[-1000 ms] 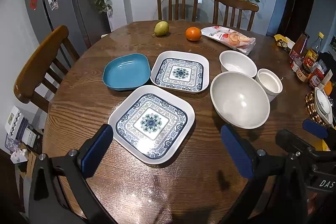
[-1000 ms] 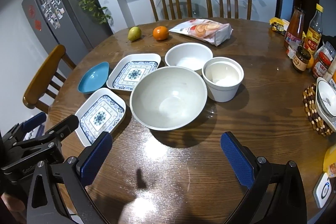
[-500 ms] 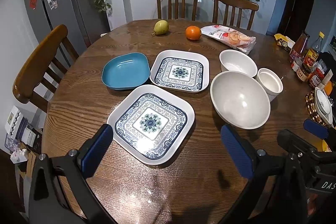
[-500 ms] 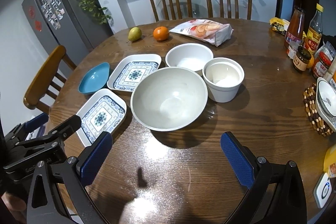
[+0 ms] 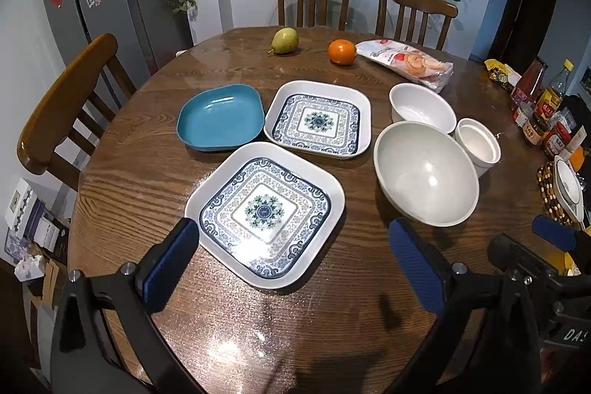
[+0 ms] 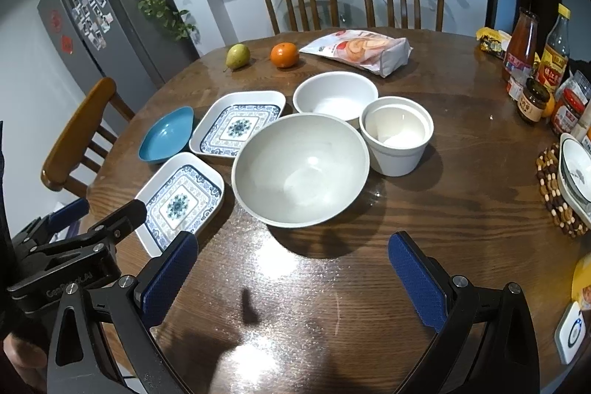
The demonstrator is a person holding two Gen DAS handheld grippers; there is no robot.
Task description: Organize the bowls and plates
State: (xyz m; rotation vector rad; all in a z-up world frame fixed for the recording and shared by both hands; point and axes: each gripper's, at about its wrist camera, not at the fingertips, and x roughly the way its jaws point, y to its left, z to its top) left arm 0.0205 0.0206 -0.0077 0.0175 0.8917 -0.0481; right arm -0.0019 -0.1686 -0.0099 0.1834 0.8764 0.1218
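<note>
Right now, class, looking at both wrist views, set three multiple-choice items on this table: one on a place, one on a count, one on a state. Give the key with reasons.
1. Where does the blue dish sit?
A. To the left of the farther patterned plate
B. Inside the large bowl
C. Beside the snack bag

2. How many square patterned plates are on the table?
A. One
B. Two
C. Four

3. What state is the left gripper in?
A. Shut on a plate
B. Shut on a bowl
C. Open, holding nothing

Key:
1 A, since the blue dish lies just left of the farther patterned plate, seen from the grippers.
2 B, since only that plate and the nearer patterned plate show the blue design.
3 C, since its fingers stand wide apart above the table, as do those of the right gripper.
</note>
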